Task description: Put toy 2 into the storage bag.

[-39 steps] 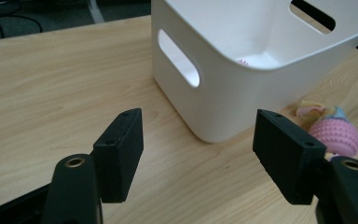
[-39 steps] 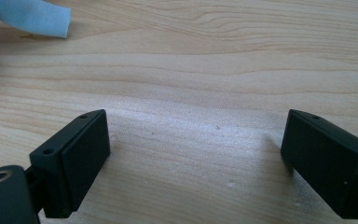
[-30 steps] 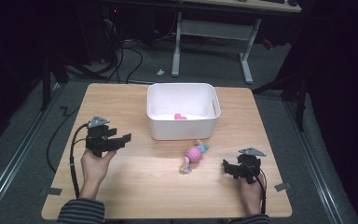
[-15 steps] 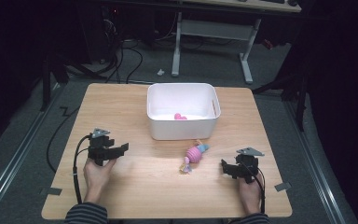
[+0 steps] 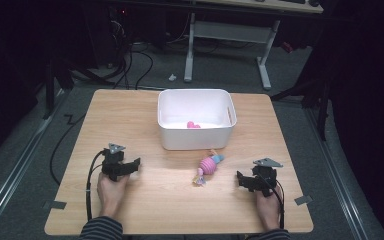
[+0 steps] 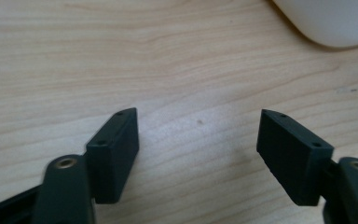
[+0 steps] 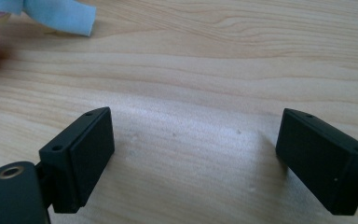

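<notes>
Pink and striped, a small soft toy [image 5: 208, 165] with a pale blue end lay on the table [image 5: 130, 115] just below the centre of the high view, near the front wall of the bin but apart from it. In the right gripper view its blue fabric strip [image 7: 60, 14] and a pink ridged edge appeared at the upper left corner. The white plastic bin [image 5: 196, 137], rectangular with rounded corners and smooth walls, stood above the toy at mid-frame and held a small pink object [image 5: 193, 125] on its floor; a curved white corner of the bin [image 6: 331, 21] showed at the upper right of the left gripper view. The table was light wood with fine wavy grain. The left gripper [image 5: 130, 165], matte black and held in a hand at lower left, had its flat rectangular jaws spread wide over bare wood. The right gripper [image 5: 241, 180], at lower right, likewise had its jaws parted and empty, well apart from the toy.
</notes>
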Motion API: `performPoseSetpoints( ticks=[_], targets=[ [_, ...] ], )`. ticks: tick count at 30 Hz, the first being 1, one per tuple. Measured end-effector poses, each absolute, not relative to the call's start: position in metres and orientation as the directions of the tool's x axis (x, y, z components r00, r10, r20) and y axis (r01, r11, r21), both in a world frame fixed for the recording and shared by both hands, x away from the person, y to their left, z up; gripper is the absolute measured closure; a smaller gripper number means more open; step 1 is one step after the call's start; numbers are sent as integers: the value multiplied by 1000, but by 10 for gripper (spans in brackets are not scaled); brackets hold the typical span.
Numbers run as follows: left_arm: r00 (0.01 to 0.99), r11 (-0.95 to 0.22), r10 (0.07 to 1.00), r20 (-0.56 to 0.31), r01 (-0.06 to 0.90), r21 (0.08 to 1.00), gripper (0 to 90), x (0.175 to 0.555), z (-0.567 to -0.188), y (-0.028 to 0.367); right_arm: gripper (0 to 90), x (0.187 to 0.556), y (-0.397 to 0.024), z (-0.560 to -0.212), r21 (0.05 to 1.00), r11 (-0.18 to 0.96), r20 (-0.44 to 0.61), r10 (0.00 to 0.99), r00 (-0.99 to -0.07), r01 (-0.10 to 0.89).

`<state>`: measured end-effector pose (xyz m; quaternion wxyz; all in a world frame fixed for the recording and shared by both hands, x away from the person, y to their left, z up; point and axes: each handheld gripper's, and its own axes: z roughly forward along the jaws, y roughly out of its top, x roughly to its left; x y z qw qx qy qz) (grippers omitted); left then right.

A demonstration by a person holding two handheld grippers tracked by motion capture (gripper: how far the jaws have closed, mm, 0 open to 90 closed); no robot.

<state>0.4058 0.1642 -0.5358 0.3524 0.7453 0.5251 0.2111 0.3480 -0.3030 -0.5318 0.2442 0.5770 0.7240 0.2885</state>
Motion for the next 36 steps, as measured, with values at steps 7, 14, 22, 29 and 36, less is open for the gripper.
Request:
performPoseSetpoints(
  ticks=[7,14,22,29,36],
  targets=[
    [348,-227,937,-11,634,739,270,408,-536,160,85,355,-307,-532,695,223,-16,955,-295,683],
    [352,-215,935,-31,636,741,254,408,-536,162,84,354,-310,-532,694,235,-17,950,-311,680],
    [360,-227,933,-22,634,740,252,407,-536,161,178,348,-319,-531,705,246,-15,943,-333,665],
    [352,-208,935,-39,635,744,258,408,-536,162,246,340,-328,-524,712,175,15,965,-263,681],
    [358,-229,933,-17,634,739,251,410,-536,161,260,331,-329,-515,710,181,37,955,-293,681]
  ],
)
